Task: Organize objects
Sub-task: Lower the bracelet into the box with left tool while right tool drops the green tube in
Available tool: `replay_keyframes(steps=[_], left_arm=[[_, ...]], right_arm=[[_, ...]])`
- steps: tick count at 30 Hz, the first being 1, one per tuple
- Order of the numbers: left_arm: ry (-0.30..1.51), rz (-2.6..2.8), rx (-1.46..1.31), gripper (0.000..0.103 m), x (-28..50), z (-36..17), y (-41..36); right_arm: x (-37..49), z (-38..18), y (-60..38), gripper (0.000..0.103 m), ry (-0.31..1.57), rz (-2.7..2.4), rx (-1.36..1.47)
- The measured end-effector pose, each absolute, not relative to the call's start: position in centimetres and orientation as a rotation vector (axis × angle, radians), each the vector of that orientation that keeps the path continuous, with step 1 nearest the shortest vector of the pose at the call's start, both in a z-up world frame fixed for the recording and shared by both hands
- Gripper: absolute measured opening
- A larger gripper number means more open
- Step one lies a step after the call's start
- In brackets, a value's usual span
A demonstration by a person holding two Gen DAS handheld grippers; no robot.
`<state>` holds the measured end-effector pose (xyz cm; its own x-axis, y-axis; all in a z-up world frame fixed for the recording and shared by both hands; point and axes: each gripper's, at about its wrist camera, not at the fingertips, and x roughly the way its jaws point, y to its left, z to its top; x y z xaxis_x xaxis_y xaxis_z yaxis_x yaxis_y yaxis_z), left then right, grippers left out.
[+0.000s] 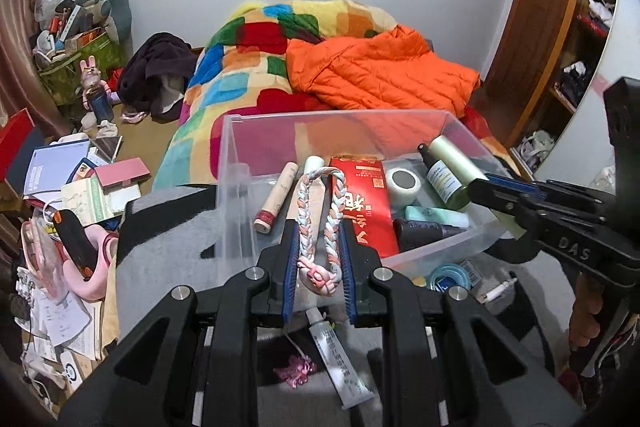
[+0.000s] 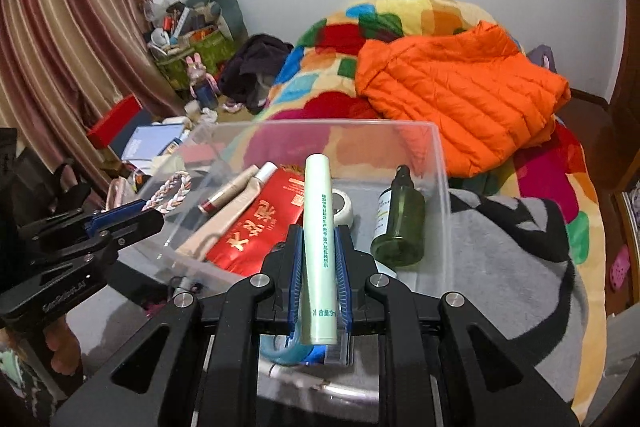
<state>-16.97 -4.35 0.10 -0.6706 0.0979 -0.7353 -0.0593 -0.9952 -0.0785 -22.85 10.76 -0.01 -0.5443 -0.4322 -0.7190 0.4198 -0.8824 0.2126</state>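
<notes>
Cluttered bedroom: on the bed's near edge sits a clear bin (image 1: 240, 155), over which left gripper (image 1: 319, 247) fingers pinch a braided band (image 1: 320, 219), right gripper (image 2: 320, 259) fingers a green tube (image 2: 316, 227), seemingly for dropping in.

Left gripper (image 1: 318, 227) clamped on a braided cord loop (image 1: 320, 203), held over the near wall of the clear bin (image 1: 240, 155). In the bin: red box (image 1: 366, 203), tape roll (image 1: 404, 181), beige tube (image 1: 277, 197). Right gripper (image 1: 486, 189) at the bin's right edge, gripping a pale green tube (image 1: 460, 157). White tube (image 1: 340, 359) lies just in front of the bin.
</notes>
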Motion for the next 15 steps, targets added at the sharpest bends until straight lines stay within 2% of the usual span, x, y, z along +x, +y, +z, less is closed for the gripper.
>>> replay_keyframes(steps=[8, 12, 15], left_arm=[[-0.029, 2.765, -1.234, 0.022, -17.3, -0.3, -3.4], [-0.023, 2.774, -1.233, 0.033, -17.3, -0.2, -3.2], [-0.055, 2.773, -1.216, 0.045, -17.0, 0.1, -3.4]], right_arm=[[-23.3, -1.3, 9.5, 0.014, 0.025, -2.368, 1.166], [-22.9, -0.8, 9.6, 0.016, 0.051, -2.383, 1.151], [-22.3, -0.2, 9.9, 0.024, 0.053, -2.388, 1.13]])
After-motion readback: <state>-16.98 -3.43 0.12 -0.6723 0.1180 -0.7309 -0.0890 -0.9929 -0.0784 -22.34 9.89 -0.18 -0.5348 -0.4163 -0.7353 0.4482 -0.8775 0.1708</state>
